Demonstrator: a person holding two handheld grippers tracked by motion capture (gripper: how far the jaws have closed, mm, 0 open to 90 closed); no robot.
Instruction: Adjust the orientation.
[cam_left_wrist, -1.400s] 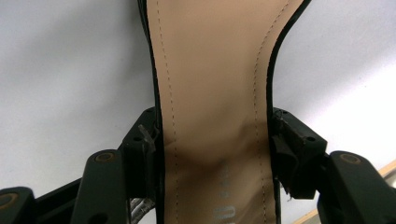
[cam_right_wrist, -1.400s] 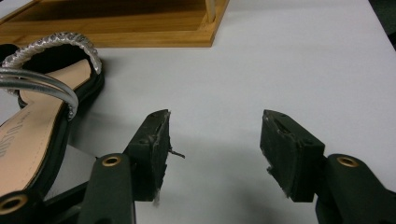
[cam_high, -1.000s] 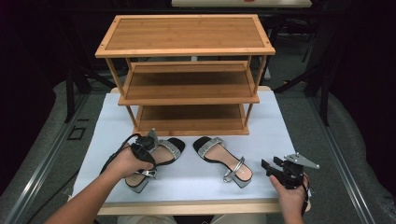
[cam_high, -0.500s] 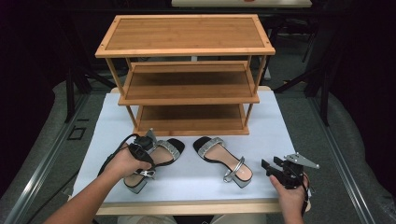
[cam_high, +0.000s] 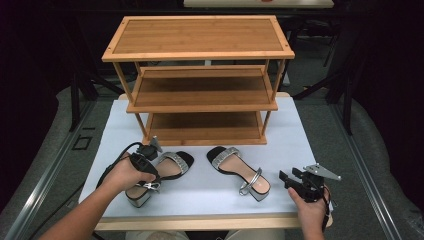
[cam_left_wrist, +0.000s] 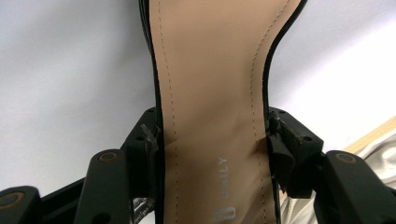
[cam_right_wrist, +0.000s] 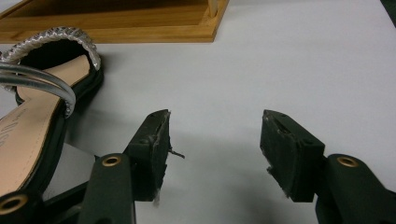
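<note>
Two black sandals with silver straps lie on the white table cover in front of a wooden shoe rack (cam_high: 200, 90). My left gripper (cam_high: 148, 170) sits over the middle of the left sandal (cam_high: 175, 165). In the left gripper view its pads (cam_left_wrist: 280, 144) press on both edges of the tan insole (cam_left_wrist: 210, 93). Its jaws have just been closing, with this sandal between them. The right sandal (cam_high: 237, 167) lies apart from both hands. My right gripper (cam_high: 286, 179) rests near the front right corner, open, with nothing between its jaws (cam_right_wrist: 215, 135). That sandal (cam_right_wrist: 32, 116) lies to its left.
The rack has three bamboo shelves, and its base (cam_right_wrist: 116, 21) stands just behind the sandals. The white cover (cam_high: 300, 135) has bare room to the right of the rack. The table's wooden front edge (cam_high: 210, 222) runs close to both hands.
The left hand has shifted slightly toward the heel end of the left sandal. The right hand and the right sandal have kept still.
</note>
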